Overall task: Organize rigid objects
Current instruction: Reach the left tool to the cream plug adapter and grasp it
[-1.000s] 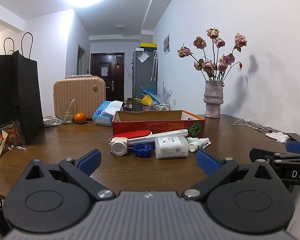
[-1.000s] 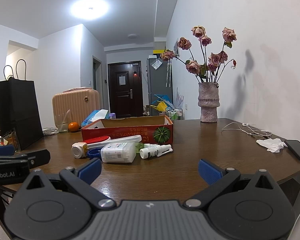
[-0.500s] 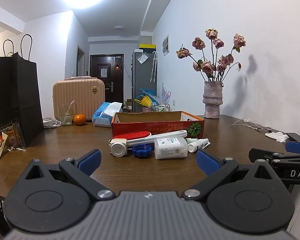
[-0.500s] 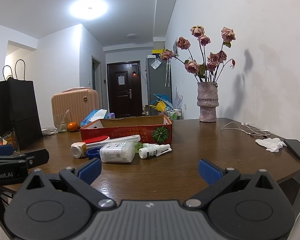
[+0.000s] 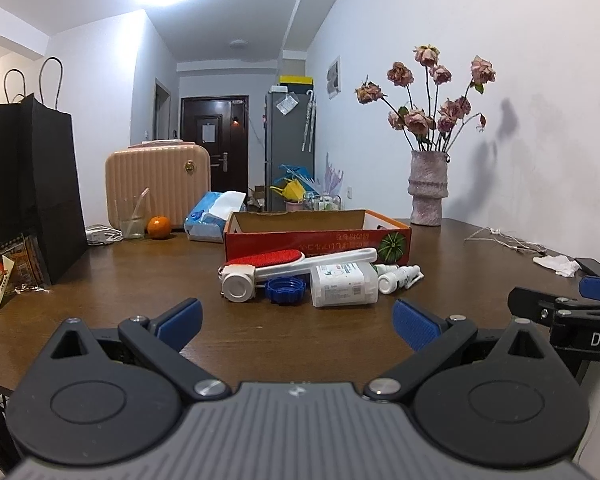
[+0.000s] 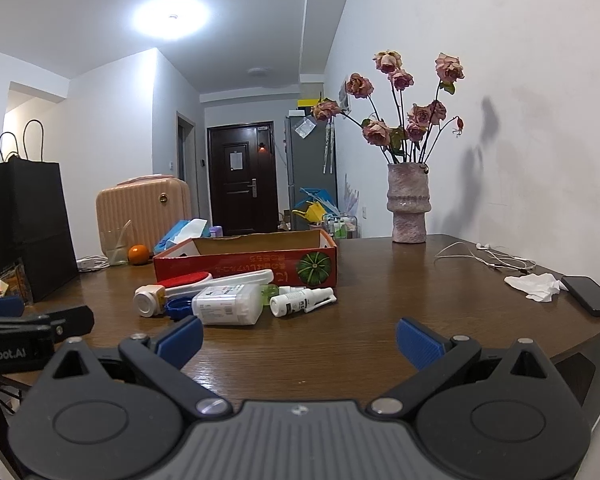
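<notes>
Over the near bench (image 5: pixel 148 280) edge, left claw (image 5: pixel 296 322) and right claw (image 6: pixel 298 340) are hovering spread wide; lint brush (image 5: pixel 300 262) is lying crosswise, handle pointing right, touching the red cardboard box (image 5: pixel 318 238).

Glossy wooden table (image 5: pixel 140 292), cardboard box (image 5: pixel 320 240)

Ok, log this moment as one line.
phase: approach | left gripper: open, empty | right gripper: open, empty | items: on table beside red box | boxed: cannot tell

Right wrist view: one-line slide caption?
Open right gripper faces bottles and brush before the red box.
</notes>
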`<state>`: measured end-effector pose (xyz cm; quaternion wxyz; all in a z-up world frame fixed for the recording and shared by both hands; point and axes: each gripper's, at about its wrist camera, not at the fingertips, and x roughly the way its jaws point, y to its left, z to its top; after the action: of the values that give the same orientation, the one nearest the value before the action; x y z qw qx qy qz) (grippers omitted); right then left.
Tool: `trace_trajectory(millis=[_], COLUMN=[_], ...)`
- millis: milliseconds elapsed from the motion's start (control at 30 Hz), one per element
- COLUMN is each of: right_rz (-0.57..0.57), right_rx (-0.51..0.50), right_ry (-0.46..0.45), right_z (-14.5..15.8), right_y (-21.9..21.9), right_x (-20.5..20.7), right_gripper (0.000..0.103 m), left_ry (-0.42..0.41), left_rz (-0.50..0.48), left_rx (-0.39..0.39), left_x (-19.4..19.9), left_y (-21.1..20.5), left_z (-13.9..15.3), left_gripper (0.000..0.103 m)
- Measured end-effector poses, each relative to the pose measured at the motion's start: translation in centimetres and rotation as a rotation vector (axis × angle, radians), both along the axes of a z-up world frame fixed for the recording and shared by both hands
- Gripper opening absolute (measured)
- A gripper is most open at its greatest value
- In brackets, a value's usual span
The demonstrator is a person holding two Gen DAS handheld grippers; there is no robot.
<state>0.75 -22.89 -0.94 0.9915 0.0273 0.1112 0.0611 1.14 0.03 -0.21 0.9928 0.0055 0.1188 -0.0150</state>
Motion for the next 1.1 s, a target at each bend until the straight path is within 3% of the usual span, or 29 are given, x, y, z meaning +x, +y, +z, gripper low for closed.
trace_trajectory(millis=[333, 433, 533, 633, 733, 900, 1100], right_rz=[-0.03, -0.05, -0.025, -0.013, 0.038, 0.098, 0.136], right_rx=[0.047, 0.052, 0.075, 0.093, 0.056, -0.019, -0.023], right_ry=[0.001, 0.025, 0.079, 0.025, 0.061, 0.107, 0.115], right_z=[-0.3, -0.9, -1.5, -1.9, -1.9, -1.8, -1.6], right_y=[-0.3, -0.3, -0.3, -0.2, 0.3, 1.3, 1.9], right_x=[1.7, 3.2, 5.4, 6.1, 7.7, 10.3, 12.7], right_gripper=[0.103, 0.103, 0.103, 0.103, 0.103, 0.103, 0.103], left_ry=[-0.05, -0.074, -0.028, -0.026, -0.002, 0.06, 0.115], left_rz=[0.006, -0.027, -0.033, -0.011, -0.009, 0.001, 0.02], left_rx=[0.029, 0.0, -0.015, 0.026, 0.031, -0.049, -0.026], left_x=[1.9, 3.0, 4.6, 5.8, 7.4, 10.1, 13.3], left_y=[0.8, 1.8, 2.6, 2.7, 3.1, 4.6, 5.0], left_z=[0.0, -0.3, -0.5, -0.8, -0.9, -1.3, -1.5], left_gripper=[0.103, 0.103, 0.103, 0.103, 0.103, 0.103, 0.103])
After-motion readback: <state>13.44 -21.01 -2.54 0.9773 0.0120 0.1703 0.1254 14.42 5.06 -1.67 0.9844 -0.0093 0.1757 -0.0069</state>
